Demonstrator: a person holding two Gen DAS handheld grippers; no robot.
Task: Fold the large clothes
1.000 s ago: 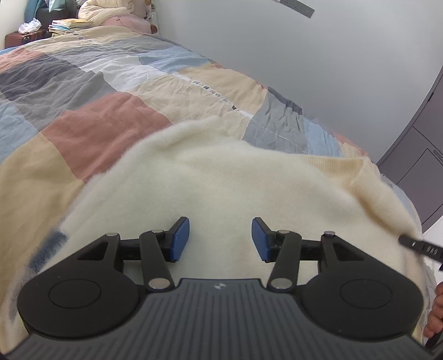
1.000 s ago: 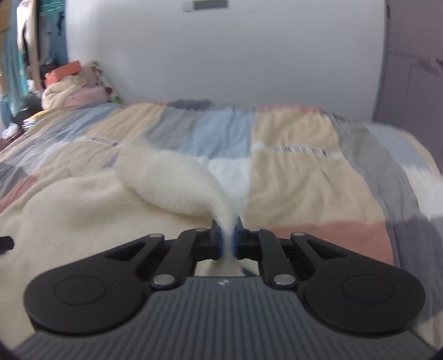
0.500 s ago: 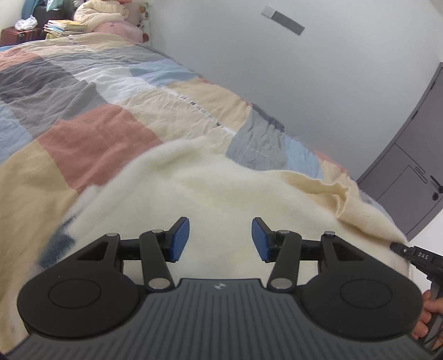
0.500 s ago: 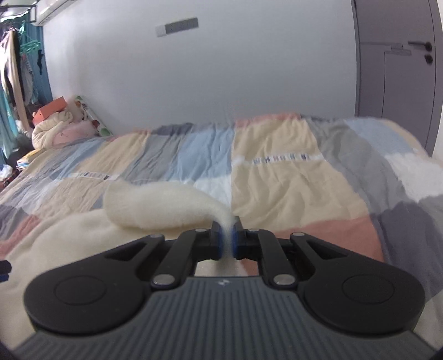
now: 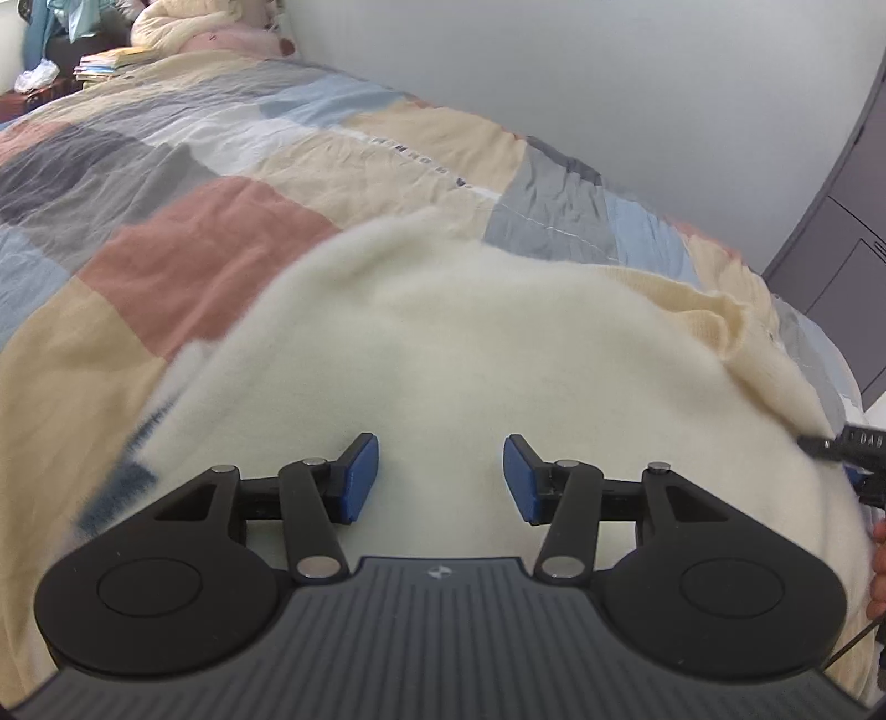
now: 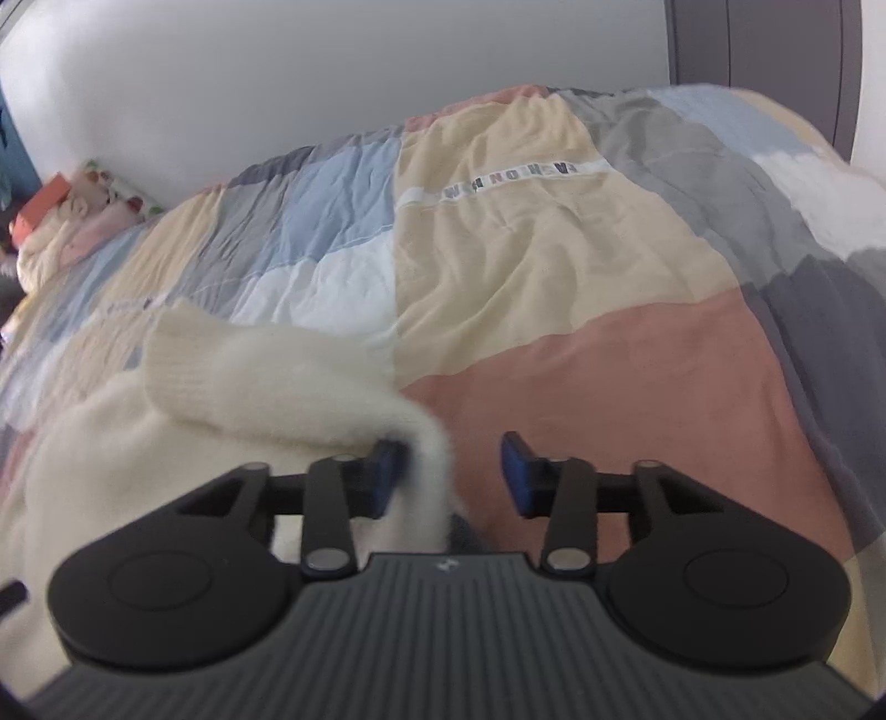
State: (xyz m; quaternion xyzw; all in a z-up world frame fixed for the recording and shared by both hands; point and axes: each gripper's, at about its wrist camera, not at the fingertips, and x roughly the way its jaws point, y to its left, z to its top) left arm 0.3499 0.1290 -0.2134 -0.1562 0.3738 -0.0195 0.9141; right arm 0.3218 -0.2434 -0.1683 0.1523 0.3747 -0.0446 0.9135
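Note:
A large cream fuzzy sweater [image 5: 476,354] lies spread on the patchwork bed. My left gripper [image 5: 441,487] is open and empty, hovering over the sweater's body. In the right wrist view, the sweater's sleeve [image 6: 266,382] with its ribbed cuff lies folded over toward the body. My right gripper [image 6: 451,481] is open; the sleeve fabric still drapes against its left blue pad [image 6: 385,471]. The right gripper's tip also shows at the right edge of the left wrist view [image 5: 847,443].
A patchwork quilt [image 6: 581,266] in peach, blue, grey and salmon covers the bed. A grey wall [image 5: 609,83] runs along the far side. Piled bedding and books [image 5: 166,33] sit at the bed's far end. A dark wardrobe door [image 5: 853,221] stands at right.
My right gripper has opened and let go of the sleeve, which now lies over the sweater. The left gripper stayed open, shifting slightly over the sweater.

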